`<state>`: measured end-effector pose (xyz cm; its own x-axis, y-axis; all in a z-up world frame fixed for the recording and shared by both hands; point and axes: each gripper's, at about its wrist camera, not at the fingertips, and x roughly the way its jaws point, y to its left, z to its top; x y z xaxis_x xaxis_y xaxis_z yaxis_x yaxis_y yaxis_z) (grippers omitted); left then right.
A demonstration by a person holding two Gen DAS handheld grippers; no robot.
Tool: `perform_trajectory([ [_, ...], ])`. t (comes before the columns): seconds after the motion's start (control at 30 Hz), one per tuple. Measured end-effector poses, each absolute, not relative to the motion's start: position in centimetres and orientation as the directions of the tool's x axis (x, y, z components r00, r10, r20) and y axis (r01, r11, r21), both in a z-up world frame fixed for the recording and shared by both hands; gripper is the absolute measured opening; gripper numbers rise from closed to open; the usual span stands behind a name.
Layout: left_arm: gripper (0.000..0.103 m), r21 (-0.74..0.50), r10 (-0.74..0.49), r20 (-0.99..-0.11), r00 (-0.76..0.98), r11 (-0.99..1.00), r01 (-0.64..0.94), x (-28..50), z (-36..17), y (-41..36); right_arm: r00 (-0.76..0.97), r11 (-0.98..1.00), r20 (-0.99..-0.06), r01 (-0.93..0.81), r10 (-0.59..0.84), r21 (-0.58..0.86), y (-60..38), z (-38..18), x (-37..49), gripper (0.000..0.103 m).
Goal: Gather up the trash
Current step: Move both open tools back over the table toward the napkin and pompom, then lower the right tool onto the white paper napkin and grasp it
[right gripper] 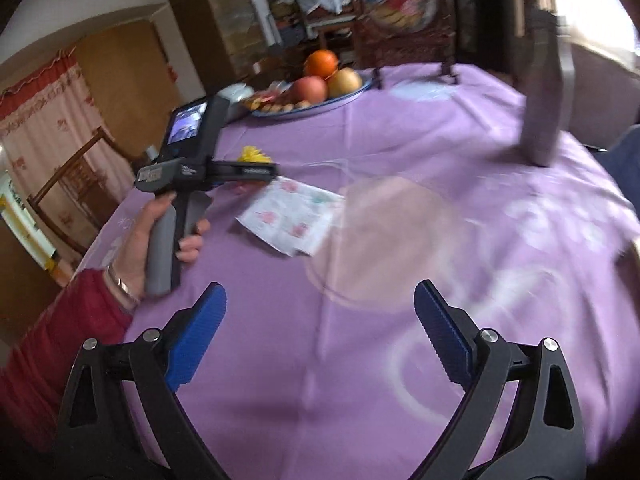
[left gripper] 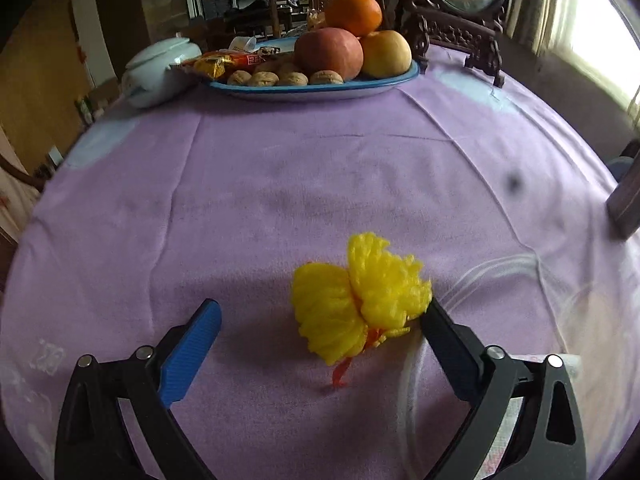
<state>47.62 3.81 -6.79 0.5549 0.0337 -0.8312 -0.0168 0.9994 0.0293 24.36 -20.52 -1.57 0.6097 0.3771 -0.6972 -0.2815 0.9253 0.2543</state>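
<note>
A crumpled yellow foam net (left gripper: 360,300) with a red strip under it lies on the purple tablecloth (left gripper: 280,184). My left gripper (left gripper: 320,308) is open around it; the net rests against the right finger's tip, and the left finger stands apart from it. In the right wrist view a hand in a red sleeve holds the left gripper (right gripper: 244,170) beside the net (right gripper: 252,154). A printed white paper wrapper (right gripper: 292,216) lies next to it. My right gripper (right gripper: 320,292) is open above bare cloth, nothing between its fingers. A clear plastic piece (right gripper: 384,240) shows blurred ahead.
At the far side sit a blue-rimmed plate (left gripper: 320,88) of fruit, walnuts and snacks, a white lidded pot (left gripper: 156,72) and a carved wooden stand (left gripper: 460,12). A dark upright object (right gripper: 544,100) stands at the table's right. A wooden chair (right gripper: 76,184) is at the left.
</note>
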Motion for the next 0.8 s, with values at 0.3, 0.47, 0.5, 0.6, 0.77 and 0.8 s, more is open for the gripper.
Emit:
perform_trajectory([
  [0.3,0.098,0.018,0.024,-0.831,0.556,1.000,-0.017,47.7,-6.9,4.1,0.516,0.922,-0.776,-0.321,0.362,0.217,-14.3,-4.2,32.6,0.092],
  [0.47,0.098,0.018,0.025,-0.831,0.556,1.000,-0.017,47.7,-6.9,4.1,0.481,0.927,-0.808,-0.315,0.341,0.204,-13.1,-5.7,35.4,0.092],
  [0.5,0.098,0.018,0.024,-0.831,0.555,1.000,-0.017,47.7,-6.9,4.1,0.475,0.926,-0.810,-0.317,0.343,0.206,-13.0,-5.9,35.7,0.092],
  [0.6,0.098,0.018,0.024,-0.831,0.555,1.000,-0.016,47.7,-6.9,4.1,0.464,0.923,-0.815,-0.326,0.347,0.207,-12.7,-6.3,36.5,0.092],
  [0.77,0.098,0.020,0.026,-0.831,0.555,1.000,-0.018,47.7,-6.9,4.0,0.477,0.915,-0.820,-0.381,0.317,0.132,-11.7,-6.6,36.7,0.092],
  [0.8,0.099,0.020,0.027,-0.831,0.555,1.000,-0.019,47.7,-6.9,4.1,0.480,0.914,-0.820,-0.388,0.311,0.119,-11.6,-6.7,36.7,0.092],
])
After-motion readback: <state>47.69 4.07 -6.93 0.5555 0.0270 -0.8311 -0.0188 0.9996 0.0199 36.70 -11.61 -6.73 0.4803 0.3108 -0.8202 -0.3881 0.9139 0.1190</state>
